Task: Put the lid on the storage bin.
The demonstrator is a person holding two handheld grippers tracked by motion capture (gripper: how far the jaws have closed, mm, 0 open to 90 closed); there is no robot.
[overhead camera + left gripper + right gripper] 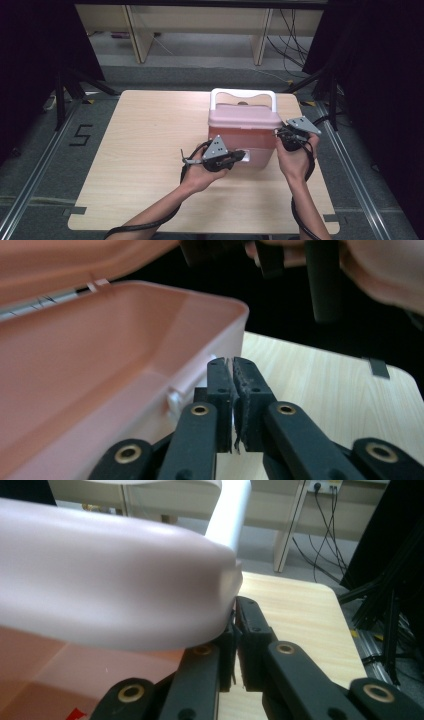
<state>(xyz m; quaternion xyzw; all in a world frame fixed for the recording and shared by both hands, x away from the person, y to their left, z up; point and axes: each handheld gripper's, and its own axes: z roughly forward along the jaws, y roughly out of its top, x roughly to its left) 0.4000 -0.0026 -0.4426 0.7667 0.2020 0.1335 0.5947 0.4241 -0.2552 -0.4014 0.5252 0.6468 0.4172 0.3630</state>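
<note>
Table [150,150], pink box [244,131] right-of-centre

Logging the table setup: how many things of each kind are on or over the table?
Pink box with lid and white handle: 1
Hand-held grippers, left gripper and right gripper: 2
Total: 3

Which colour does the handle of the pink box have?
White; the handle shows best in the high view.

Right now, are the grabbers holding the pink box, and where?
The right gripper is shut on the edge of the pale pink plastic lid, lifting it. The left gripper is shut beside the pink plastic box front rim, apparently holding nothing.
</note>
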